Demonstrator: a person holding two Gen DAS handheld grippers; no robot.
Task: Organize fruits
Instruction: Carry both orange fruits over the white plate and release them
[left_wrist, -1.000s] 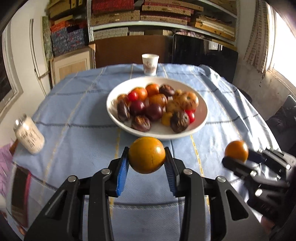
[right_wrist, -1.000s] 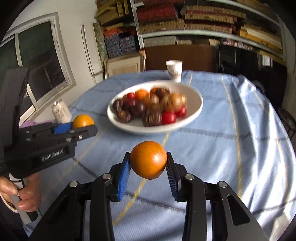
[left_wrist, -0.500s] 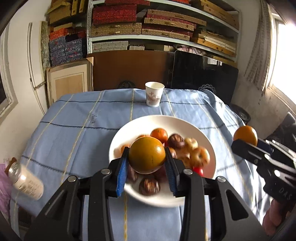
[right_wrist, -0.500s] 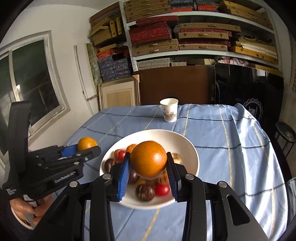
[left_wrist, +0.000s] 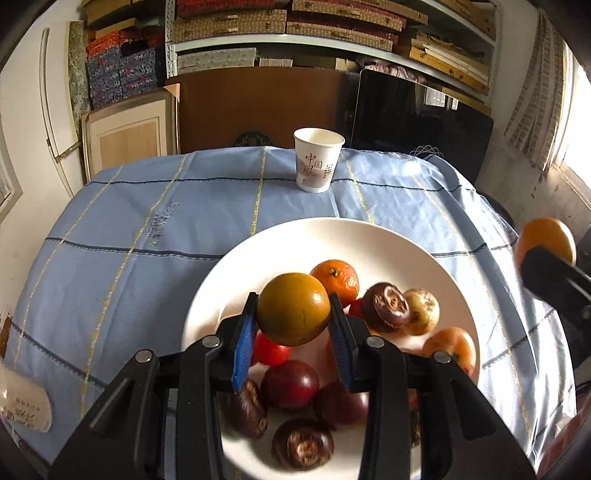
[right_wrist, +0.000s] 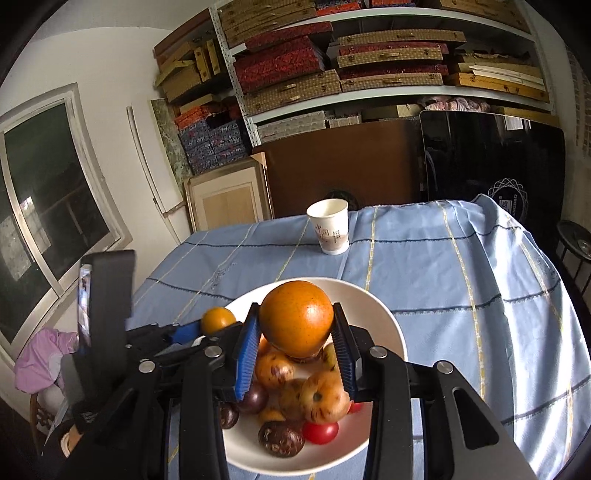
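Left tool (left_wrist: 293, 328) clamped on an orange (left_wrist: 293, 308), above the plate (left_wrist: 295, 236) centre. Right tool (right_wrist: 295, 345) clamped on a second orange (right_wrist: 295, 319), over the plate's 12 o'clock side. Cup (left_wrist: 318, 158) beyond, on the counter (left_wrist: 129, 229).

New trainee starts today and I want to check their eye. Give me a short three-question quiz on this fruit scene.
1. True or false: each gripper holds an orange fruit in its jaws.
2. What stands on the blue tablecloth beyond the white bowl? A) glass jar B) paper cup C) kettle
3. Fill in: the left gripper holds its fruit above the ____.

Key: 1 true, see left orange and right orange in the right gripper; 2 B, paper cup; 3 bowl.
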